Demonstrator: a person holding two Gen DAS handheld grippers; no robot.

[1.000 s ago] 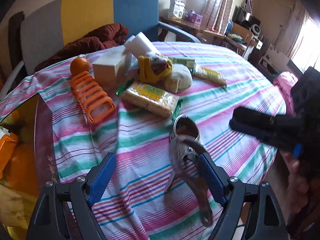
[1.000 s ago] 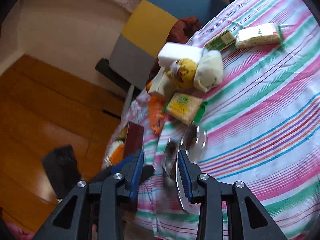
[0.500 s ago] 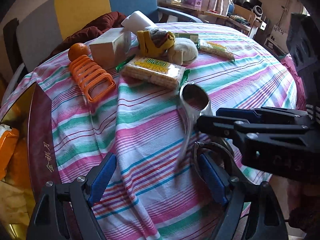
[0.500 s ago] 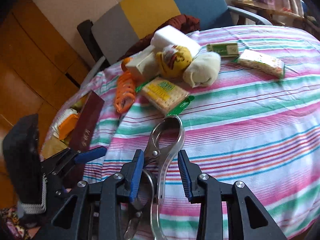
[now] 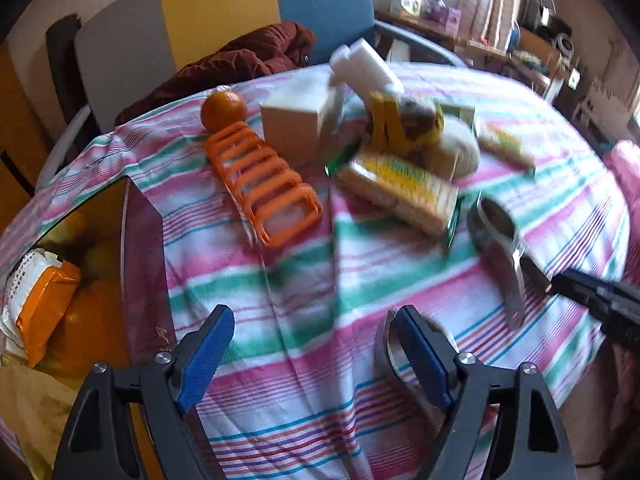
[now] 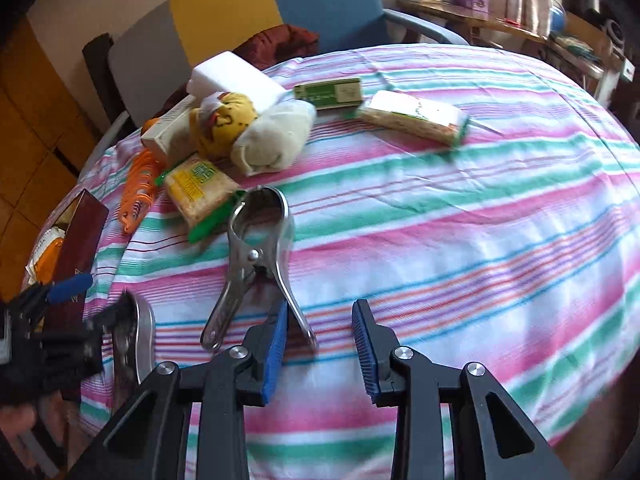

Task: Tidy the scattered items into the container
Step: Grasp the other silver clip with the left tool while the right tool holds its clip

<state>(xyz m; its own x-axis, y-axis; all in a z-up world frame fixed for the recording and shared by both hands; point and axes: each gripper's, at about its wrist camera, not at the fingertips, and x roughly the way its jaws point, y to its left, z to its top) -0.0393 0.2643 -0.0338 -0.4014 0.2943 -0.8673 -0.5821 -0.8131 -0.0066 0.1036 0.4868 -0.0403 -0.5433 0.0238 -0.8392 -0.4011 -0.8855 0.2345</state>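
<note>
On the striped tablecloth (image 6: 460,200), a shiny metal clamp (image 6: 256,248) lies flat, just in front of the right gripper (image 6: 320,340). That gripper's blue fingers (image 6: 276,344) are spread apart and hold nothing. One clamp handle reaches close to the left-hand blue finger. The left gripper (image 5: 316,352) is spread wide too, and empty. A second metal tool (image 5: 404,352) lies right by its finger. Behind the clamp sit a cracker pack (image 6: 200,188), an orange rack (image 5: 260,184) and an orange fruit (image 5: 223,109). The dark red box (image 5: 136,264) stands at the table edge, left of the clamp.
</note>
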